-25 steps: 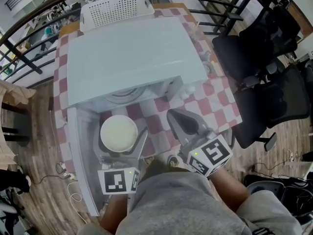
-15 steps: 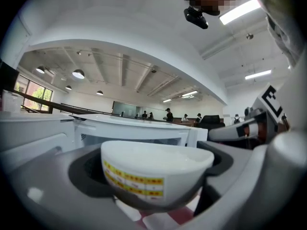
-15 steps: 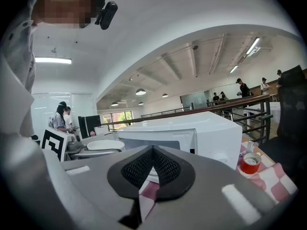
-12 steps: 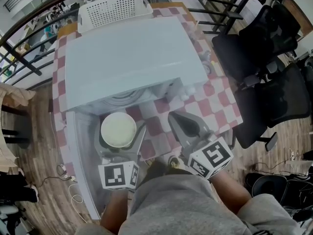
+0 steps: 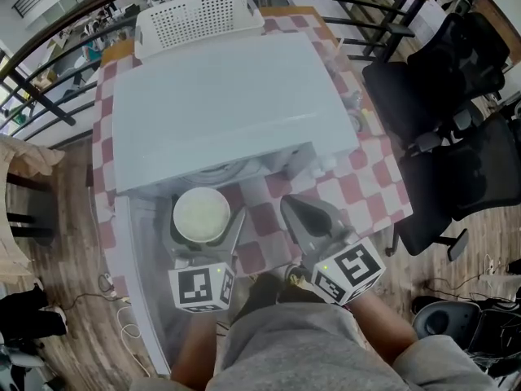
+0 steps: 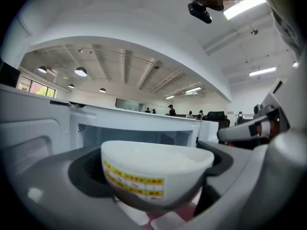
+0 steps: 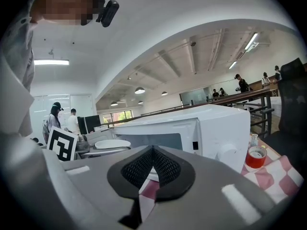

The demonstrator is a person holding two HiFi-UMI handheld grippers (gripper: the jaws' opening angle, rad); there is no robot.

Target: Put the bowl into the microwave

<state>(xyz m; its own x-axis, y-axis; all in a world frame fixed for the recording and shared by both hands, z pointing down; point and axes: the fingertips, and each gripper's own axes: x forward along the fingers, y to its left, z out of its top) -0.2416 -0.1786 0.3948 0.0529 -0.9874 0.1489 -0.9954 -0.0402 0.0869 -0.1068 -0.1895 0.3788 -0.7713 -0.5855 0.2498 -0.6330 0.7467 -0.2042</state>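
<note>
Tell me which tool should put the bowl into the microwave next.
Left. The left tool is shut on the bowl, directly before the open cavity of the microwave. The right tool is shut and empty, off to the side over the checkered cloth.

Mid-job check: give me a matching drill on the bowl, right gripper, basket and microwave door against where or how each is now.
Things:
1. bowl
2. right gripper
3. basket
4. microwave door

States:
A. shut, nothing in it
B. behind the microwave
C. held in the left gripper
D. swung open

Pairs: 1-C, 2-A, 3-B, 4-D
</note>
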